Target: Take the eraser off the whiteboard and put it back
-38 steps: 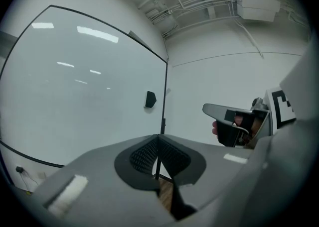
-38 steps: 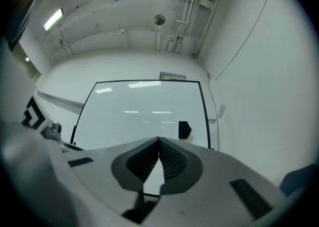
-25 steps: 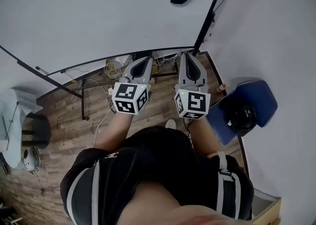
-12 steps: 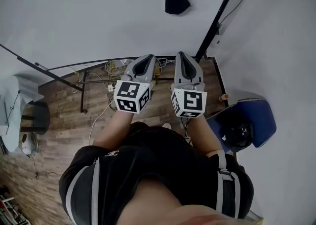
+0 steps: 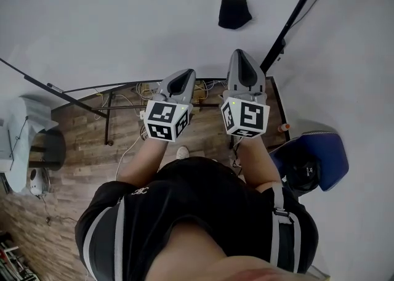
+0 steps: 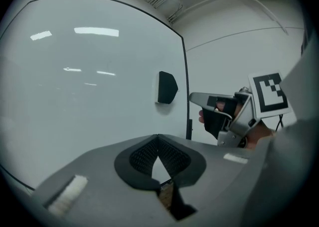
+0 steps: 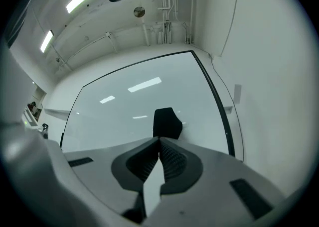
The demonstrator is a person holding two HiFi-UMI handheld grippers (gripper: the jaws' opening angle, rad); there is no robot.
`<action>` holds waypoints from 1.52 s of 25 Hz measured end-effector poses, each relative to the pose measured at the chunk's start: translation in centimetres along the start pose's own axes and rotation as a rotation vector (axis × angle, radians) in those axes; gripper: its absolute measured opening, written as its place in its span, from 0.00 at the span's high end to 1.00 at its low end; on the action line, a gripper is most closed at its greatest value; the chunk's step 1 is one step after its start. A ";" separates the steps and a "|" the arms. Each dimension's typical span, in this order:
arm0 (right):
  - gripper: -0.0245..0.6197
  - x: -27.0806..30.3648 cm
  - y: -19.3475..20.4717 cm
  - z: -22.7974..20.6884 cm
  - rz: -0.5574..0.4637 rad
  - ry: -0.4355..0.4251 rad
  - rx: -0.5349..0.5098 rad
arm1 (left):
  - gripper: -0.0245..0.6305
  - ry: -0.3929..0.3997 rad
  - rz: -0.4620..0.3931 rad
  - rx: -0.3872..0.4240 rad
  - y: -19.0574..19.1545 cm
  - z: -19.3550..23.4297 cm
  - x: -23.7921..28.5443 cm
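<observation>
WORKROOM, OFFICE OR LAB: A large black-framed whiteboard (image 5: 123, 21) on a floor stand (image 5: 106, 122) takes up most of one side of the room, with a black eraser (image 5: 234, 12) stuck to its face. Loose cables (image 5: 144, 92) lie tangled by the stand's foot on a wood-pattern floor (image 5: 80, 144). A blue chair (image 5: 332, 156) sits beside the plain white wall (image 5: 351, 76) at right. In the right gripper view, strip lights (image 7: 81, 0) and exposed white pipes (image 7: 167, 2) run across a white ceiling. White equipment (image 5: 18, 132) stands at the left edge, too cut off to identify.
</observation>
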State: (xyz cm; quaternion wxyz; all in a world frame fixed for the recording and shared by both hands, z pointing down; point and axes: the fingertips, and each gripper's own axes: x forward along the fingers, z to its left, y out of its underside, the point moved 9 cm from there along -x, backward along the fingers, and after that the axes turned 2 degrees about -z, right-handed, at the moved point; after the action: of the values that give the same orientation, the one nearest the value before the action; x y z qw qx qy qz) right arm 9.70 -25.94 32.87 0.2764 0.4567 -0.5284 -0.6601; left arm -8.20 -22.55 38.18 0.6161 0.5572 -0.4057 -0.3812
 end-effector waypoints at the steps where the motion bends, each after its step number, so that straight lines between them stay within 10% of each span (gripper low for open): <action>1: 0.95 0.6 -0.4 0.0 -0.014 0.005 -0.004 | 0.95 -0.002 -0.003 -0.003 -0.1 0.4 0.0; 9: 0.93 4.9 -2.5 -0.5 -0.063 0.012 -0.011 | 0.95 0.000 0.003 -0.015 0.3 1.8 0.5; 19: 0.59 9.1 -3.1 -0.8 0.008 0.036 -0.022 | 0.95 -0.024 -0.017 -0.024 -0.1 3.4 0.5; 38: 0.59 11.3 -2.1 -0.6 0.091 0.067 -0.073 | 0.95 0.002 -0.035 -0.033 -0.4 5.0 1.1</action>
State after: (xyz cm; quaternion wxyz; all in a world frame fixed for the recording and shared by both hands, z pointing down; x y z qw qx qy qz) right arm 5.62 -35.16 27.36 0.3401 0.4436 -0.5145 -0.6502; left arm -12.43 -25.47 38.11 0.6188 0.5545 -0.3889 -0.3980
